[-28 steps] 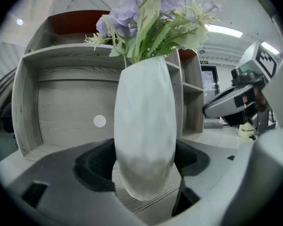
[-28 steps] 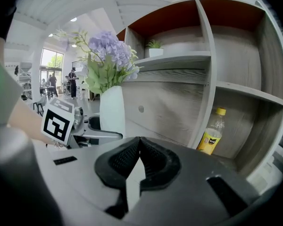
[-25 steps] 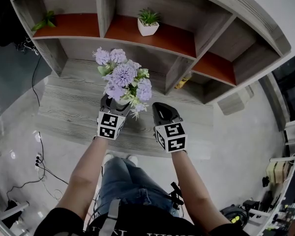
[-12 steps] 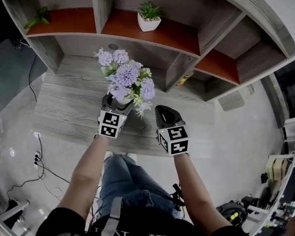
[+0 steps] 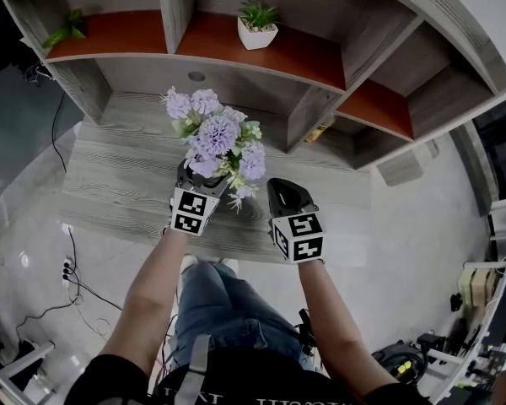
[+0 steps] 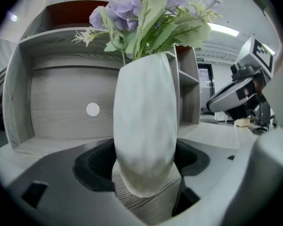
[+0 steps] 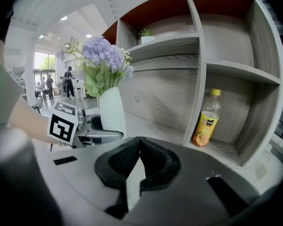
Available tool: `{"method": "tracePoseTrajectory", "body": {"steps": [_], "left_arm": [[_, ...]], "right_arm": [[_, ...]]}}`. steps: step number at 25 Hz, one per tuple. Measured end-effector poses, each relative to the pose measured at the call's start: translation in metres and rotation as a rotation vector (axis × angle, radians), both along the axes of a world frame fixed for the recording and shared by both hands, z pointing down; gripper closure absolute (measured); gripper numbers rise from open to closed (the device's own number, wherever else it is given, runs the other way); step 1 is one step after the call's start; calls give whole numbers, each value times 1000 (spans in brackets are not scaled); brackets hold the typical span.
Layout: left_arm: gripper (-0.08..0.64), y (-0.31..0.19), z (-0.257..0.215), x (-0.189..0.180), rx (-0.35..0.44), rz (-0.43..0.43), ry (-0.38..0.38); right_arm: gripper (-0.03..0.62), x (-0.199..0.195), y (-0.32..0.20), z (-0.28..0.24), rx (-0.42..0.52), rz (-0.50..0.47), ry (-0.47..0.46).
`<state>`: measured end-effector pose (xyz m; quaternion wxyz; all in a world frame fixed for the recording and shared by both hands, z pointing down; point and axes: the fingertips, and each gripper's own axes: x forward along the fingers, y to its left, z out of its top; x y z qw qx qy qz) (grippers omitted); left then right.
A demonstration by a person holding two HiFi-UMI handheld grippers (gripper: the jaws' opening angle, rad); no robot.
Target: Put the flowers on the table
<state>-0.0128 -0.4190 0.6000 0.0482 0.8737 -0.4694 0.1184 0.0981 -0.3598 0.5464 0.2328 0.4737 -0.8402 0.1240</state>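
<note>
Counter (image 5: 126, 175): grey wood, below shelves (image 5: 261, 53).
Left gripper (image 5: 200, 174): clamped on white vase (image 6: 144, 126) — purple flowers (image 5: 218, 133).
Right gripper (image 5: 282, 191): jaws together — empty.

The flowers (image 5: 215, 133) are pale purple with green leaves; the vase (image 6: 144, 126) is white. The table (image 5: 118, 184) shows grey wood grain.

Near the middle of the frame, the left gripper (image 5: 204, 175) and right gripper (image 5: 280, 186) share a grey moulded body, black ribbed pads (image 7: 153, 161) and a white cube (image 5: 191, 213) printed with black square markers. Along the bottom edge the person wears a dark short-sleeved top (image 5: 110, 378), with blue jeans (image 5: 215, 310) and pale shoes (image 5: 188, 265) above it.
</note>
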Motion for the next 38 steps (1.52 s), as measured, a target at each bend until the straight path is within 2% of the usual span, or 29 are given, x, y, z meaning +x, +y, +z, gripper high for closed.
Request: {"method": "tracePoseTrajectory", "body": {"steps": [9, 14, 17, 27, 38], "left_arm": [[190, -6, -3, -3, 26, 13, -12], [76, -2, -7, -7, 43, -16, 25], [37, 2, -9, -11, 44, -23, 40], [32, 28, -29, -22, 69, -10, 51], [32, 50, -63, -44, 104, -56, 53]], "right_arm": [[577, -8, -4, -7, 9, -7, 6], [577, -12, 0, -2, 1, -10, 8], [577, -17, 1, -2, 2, -16, 4], [577, -9, 7, -9, 28, 29, -26], [577, -2, 10, -32, 86, 54, -52]]}}
